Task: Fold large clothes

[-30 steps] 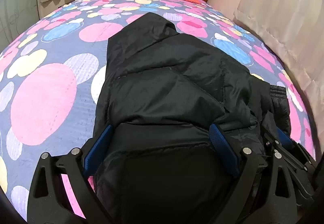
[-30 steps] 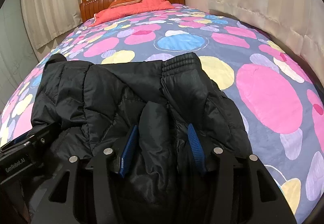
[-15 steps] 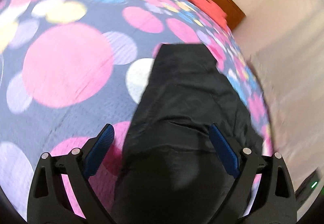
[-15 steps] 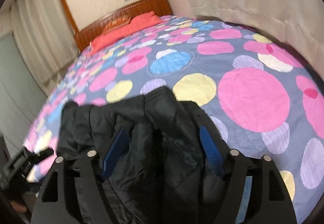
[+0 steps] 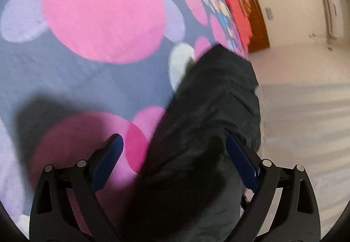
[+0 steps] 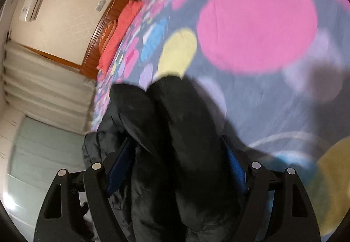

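Both grippers are tilting hard in opposite rolls, so the bed is running diagonally in each wrist view. My read: the person is gathering or turning the black puffer jacket (image 5: 210,132) from its near end for the next fold, one gripper per side.

Left gripper (image 5: 175,161): jaws are standing wide. The jacket is filling the right half of the gap and crowding the right blue pad; the left pad is hanging over bare polka-dot bedspread (image 5: 102,23) with clear space beside it. Not pinching anything, so it's open, with cloth only partly between the fingers.

Right gripper (image 6: 177,163): jaws have just been opening and are now standing wide. Two thick padded rolls of jacket (image 6: 175,132) are bulging between the pads and spilling past them on the left. Blur is hiding whether the pads are pressing or just flanking the bulk, so I can't tell if it's gripping.

Jacket is lying bunched on the bedspread, running away from both grippers toward the wooden headboard (image 6: 105,29) and red pillow (image 5: 231,7), directly under and ahead of the fingers.
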A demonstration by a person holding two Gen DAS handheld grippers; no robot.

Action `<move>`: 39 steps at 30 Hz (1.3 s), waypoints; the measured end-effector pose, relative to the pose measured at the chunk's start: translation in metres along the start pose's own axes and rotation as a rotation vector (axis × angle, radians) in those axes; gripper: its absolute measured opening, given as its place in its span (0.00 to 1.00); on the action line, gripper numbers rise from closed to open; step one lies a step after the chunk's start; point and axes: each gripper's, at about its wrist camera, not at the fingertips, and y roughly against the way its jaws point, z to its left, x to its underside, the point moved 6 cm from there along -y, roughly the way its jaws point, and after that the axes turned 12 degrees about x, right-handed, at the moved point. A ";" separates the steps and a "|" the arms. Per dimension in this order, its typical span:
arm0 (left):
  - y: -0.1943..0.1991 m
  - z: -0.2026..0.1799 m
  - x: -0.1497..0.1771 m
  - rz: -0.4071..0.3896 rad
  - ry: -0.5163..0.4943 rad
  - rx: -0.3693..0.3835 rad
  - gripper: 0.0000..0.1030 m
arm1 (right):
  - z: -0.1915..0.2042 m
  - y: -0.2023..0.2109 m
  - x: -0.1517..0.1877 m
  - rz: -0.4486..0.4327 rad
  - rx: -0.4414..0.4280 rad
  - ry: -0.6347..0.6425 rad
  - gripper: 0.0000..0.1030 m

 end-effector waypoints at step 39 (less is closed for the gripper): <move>-0.025 -0.086 -0.102 0.071 -0.298 0.037 0.78 | 0.125 -0.044 0.068 0.065 -0.243 0.219 0.34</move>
